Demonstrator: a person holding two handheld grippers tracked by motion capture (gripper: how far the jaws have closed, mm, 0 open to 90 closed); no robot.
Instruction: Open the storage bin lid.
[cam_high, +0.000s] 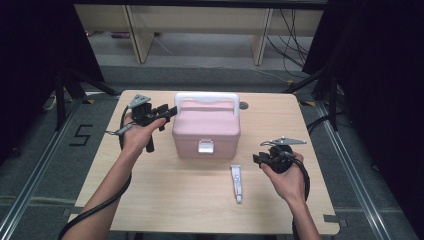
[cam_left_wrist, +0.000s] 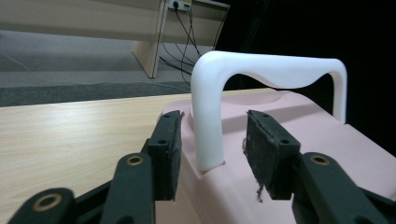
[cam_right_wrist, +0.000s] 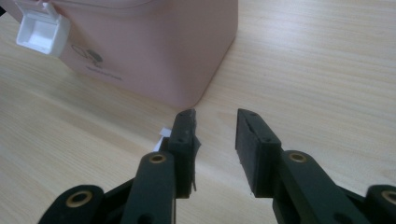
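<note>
table (cam_high: 150, 200): pale wood grain, smooth, matt
box (cam_high: 206, 131): pink plastic, smooth, soft sheen
handle (cam_left_wrist: 261, 70): white plastic, smooth, slightly glossy
latch (cam_right_wrist: 41, 31): white plastic, smooth
tube (cam_high: 236, 182): white, smooth, looks plastic
left gripper (cam_left_wrist: 212, 147): black matt plastic arms, brass-coloured rivets, rough frayed pads
right gripper (cam_right_wrist: 215, 135): the same black matt plastic, pads worn at edges

Left gripper (cam_left_wrist: 212, 154) jaws apart, straddling the near upright of the white handle (cam_left_wrist: 261, 70); neither pad touching it. Handle stands upright on the pink box (cam_left_wrist: 299, 116), its foot set into a socket in the lid. Box sits on a light wooden table (cam_left_wrist: 70, 135). Beyond: grey floor, pale furniture leg, dark cables (cam_left_wrist: 184, 28) hanging from sockets
</note>
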